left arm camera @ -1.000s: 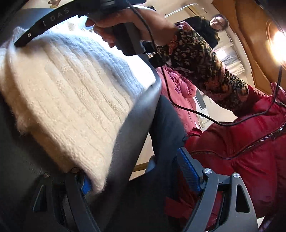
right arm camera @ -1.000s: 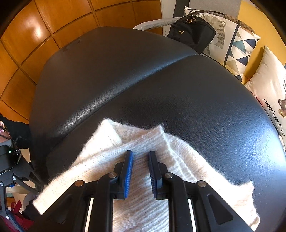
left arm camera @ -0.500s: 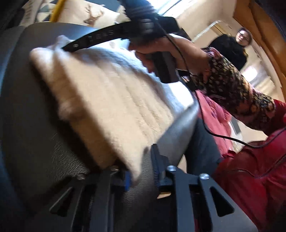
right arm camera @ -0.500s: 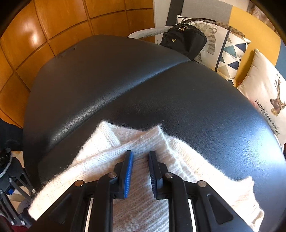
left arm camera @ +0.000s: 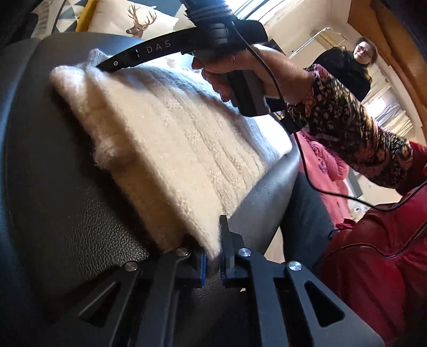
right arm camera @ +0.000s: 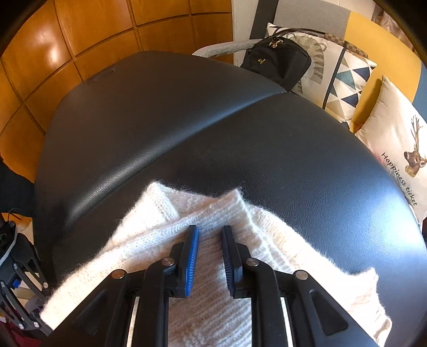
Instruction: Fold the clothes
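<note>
The left tool (left arm camera: 213, 263) has just closed, pinching the white sweater's (left arm camera: 170, 138) corner at 6 o'clock. Towards 12, the right tool (right arm camera: 209, 256), narrowly parted, presses fabric onto the black seat (right arm camera: 267, 149). Thin grip; lifting could slip it.

My left gripper (left arm camera: 213, 256) stood wide a second ago, one finger tucked under the cream knit sweater (left arm camera: 170, 138), the other out over the red jacket (left arm camera: 373, 267). I have closed it; the pads now pinch the sweater's near corner. My left view has swung, bringing the deer cushion (left arm camera: 133, 24) into frame at top.
</note>
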The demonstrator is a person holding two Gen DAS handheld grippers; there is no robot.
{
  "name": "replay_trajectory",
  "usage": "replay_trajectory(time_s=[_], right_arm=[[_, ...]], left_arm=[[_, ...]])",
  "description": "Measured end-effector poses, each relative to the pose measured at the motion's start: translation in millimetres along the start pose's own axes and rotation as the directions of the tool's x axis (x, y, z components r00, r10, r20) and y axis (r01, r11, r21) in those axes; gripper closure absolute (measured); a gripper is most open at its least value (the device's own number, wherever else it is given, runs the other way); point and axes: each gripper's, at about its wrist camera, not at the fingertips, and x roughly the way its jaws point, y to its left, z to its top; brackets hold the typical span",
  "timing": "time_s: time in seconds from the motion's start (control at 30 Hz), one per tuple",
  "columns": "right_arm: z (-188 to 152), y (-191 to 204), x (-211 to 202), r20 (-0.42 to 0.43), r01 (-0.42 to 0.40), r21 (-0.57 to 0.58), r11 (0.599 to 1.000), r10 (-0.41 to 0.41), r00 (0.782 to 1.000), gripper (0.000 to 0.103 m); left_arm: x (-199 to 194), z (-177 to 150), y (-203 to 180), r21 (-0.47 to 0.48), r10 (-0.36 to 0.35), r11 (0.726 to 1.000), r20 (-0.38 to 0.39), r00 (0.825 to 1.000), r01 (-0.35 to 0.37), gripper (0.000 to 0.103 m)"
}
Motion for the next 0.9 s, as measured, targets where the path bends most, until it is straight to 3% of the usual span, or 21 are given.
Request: replay_trajectory(time_s=[0.13,0.3,0.4,0.47,0.57,0.67,0.77,0.87,0.9], right_arm=[[-6,1,-2,0.04,0.002,0.019,1.0,-0.003,0.999,0.086],[-8,-6,-24,0.092,-0.065,0.07,0.995,0.058,0.994,0.085],[-29,-23,-67,0.277,-0.188,0.21,0.959,0.126,0.953,0.08],[-53,-37,-90,0.333,-0.186,0.3,0.936,0.08,0.94,0.079],[-95,-61,-110,0.349,-0.143,0.384,0.912,0.0,0.937,0.079],[-126,-76,-114,0.276,-0.049,0.431,0.901,-0.08,0.958,0.079],[-143,-87,-115,0.265,-0.047,0.465,0.884,-0.089,0.96,0.079],[-146,-83,-114,0.26,-0.019,0.461,0.887,-0.115,0.959,0.079],[-145,-81,-114,0.252,0.004,0.454,0.891,-0.133,0.959,0.079]], left_arm=[[-8,-3,7,-0.055,-0.014,0.998,0.043,0.999,0.017,0.094],[-32,-17,8,-0.18,-0.007,0.983,0.14,0.99,0.032,0.082],[-56,-27,5,-0.202,0.044,0.979,0.203,0.978,-0.002,0.076],[-73,-33,4,-0.236,0.085,0.972,0.256,0.963,-0.023,0.075],[-94,-24,-2,-0.273,0.2,0.956,0.348,0.916,-0.105,0.075],[-88,9,-15,-0.263,0.322,0.937,0.403,0.856,-0.229,0.073],[-55,57,-27,-0.257,0.409,0.908,0.389,0.825,-0.329,0.064],[-4,103,-39,-0.263,0.488,0.871,0.369,0.791,-0.414,0.064],[12,113,-41,-0.264,0.529,0.847,0.351,0.773,-0.461,0.064]])
